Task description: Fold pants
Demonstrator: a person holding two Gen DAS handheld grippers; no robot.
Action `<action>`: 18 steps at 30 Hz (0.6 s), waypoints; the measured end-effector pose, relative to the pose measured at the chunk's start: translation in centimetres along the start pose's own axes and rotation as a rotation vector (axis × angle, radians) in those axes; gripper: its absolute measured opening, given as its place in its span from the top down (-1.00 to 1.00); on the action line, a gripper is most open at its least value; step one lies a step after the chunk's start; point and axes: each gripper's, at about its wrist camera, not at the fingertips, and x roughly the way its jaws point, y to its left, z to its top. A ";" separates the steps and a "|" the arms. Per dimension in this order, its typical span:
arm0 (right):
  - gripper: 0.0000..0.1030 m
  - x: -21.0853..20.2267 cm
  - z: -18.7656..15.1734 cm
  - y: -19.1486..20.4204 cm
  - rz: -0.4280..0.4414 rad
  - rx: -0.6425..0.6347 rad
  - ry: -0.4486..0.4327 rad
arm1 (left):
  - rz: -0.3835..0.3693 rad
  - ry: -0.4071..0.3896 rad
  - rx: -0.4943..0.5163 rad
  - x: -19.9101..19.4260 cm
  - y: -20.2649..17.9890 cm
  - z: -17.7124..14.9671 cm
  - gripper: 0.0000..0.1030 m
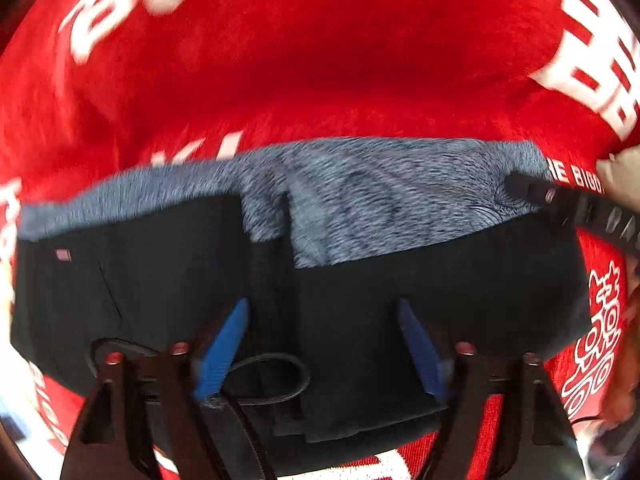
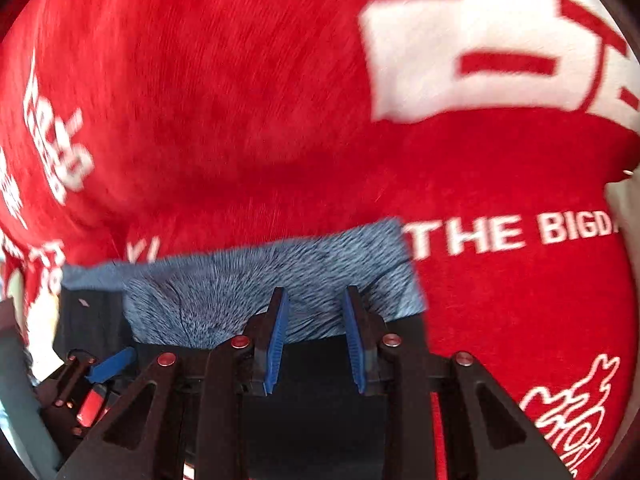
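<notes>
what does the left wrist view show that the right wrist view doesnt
Only the left wrist view: the left gripper open over the black side of the pants, a looped black cord, a small pink tag.

Only the right wrist view: full "THE BIGD" lettering, the right gripper's blue pads apart.

Both: the fuzzy grey lining, red printed blanket.

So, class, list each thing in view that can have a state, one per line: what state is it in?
pants: folded, fuzzy grey lining exposed along the far edge
left gripper: open, over the black fabric
right gripper: jaws partly apart, over the pants edge, pads not pressing
red blanket: spread under the pants
</notes>
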 end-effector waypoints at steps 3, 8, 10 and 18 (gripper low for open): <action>0.37 0.2 -1.0 1.6 -0.059 -0.080 -0.048 | -0.023 0.009 -0.034 0.2 1.3 -0.3 -0.75; 0.36 -0.3 -1.6 2.3 -0.045 -0.098 -0.019 | -0.019 0.016 -0.042 -0.1 2.1 -0.6 -0.75; 0.34 -0.7 -2.2 2.4 -0.037 -0.095 0.000 | -0.016 0.022 -0.056 -0.4 2.7 -0.8 -0.75; 0.02 -3.0 -6.4 2.7 -0.005 -0.081 0.053 | -0.007 0.037 -0.115 -2.2 5.9 -2.5 -0.75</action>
